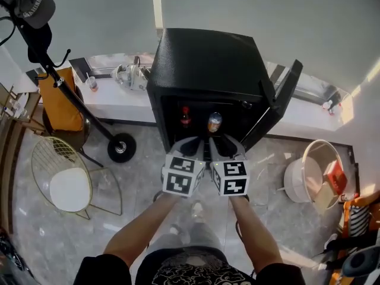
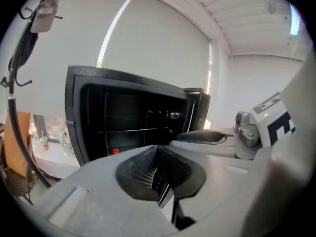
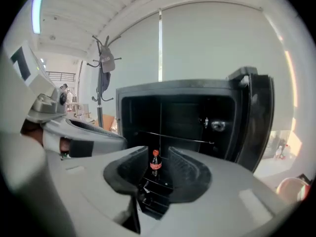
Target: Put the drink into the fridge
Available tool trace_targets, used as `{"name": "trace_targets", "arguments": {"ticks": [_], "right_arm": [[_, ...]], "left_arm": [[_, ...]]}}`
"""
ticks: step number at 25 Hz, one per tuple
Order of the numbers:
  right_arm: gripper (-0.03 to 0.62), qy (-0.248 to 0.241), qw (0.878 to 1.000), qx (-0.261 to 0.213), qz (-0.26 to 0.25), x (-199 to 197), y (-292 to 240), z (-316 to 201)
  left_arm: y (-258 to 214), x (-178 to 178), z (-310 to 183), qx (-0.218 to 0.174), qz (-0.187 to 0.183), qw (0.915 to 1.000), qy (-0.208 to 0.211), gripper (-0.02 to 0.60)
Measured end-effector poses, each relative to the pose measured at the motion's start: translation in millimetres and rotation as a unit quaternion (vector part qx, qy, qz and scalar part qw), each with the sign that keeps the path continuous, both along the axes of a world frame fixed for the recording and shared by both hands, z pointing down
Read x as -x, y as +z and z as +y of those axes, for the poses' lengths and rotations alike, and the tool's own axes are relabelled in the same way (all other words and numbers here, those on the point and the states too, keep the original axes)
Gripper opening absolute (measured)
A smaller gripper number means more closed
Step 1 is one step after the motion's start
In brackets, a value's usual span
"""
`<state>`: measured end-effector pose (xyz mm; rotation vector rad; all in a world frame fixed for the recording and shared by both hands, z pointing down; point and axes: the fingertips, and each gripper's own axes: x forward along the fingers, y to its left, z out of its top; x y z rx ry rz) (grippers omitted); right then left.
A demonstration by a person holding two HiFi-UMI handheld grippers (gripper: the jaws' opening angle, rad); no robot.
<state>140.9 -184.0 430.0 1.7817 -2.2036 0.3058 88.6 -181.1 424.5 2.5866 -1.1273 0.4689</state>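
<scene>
The black fridge [image 1: 202,64] stands open, its door [image 1: 279,103] swung out to the right. Inside it stand a red-capped cola bottle [image 1: 184,116] and a can [image 1: 215,122]. Both grippers hover side by side just before the opening, pointing into it. My left gripper [image 1: 191,143] [image 2: 158,157] has its jaws together with nothing in them. My right gripper [image 1: 224,142] [image 3: 157,174] is open by a narrow gap and holds nothing. Through that gap the bottle [image 3: 155,160] shows far off on the fridge floor. Only its red cap [image 2: 115,151] shows in the left gripper view.
A wire shelf [image 3: 173,138] crosses the fridge's inside. A coat stand [image 1: 65,88] with a cap and a wire chair [image 1: 68,180] are on the left. A white ledge [image 1: 110,97] with glassware runs behind. A white tub [image 1: 314,171] sits at the right.
</scene>
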Motion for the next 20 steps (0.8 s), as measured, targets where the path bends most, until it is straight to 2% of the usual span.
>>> {"name": "trace_targets", "arguments": {"ticks": [7, 15, 20], "right_arm": [[0.079, -0.001, 1.000, -0.017, 0.003, 27.3, -49.4, 44.8], [0.003, -0.005, 0.999, -0.035, -0.004, 58.0, -78.1, 83.5], [0.000, -0.014, 0.999, -0.040, -0.019, 74.2, -84.7, 100.0]], "left_arm": [[-43.1, 22.2, 35.7, -0.023, 0.009, 0.9997, 0.006, 0.005], [-73.1, 46.5, 73.1, -0.050, 0.019, 0.9985, 0.012, 0.005], [-80.1, 58.5, 90.6, -0.059, 0.023, 0.9979, 0.015, 0.005]]}}
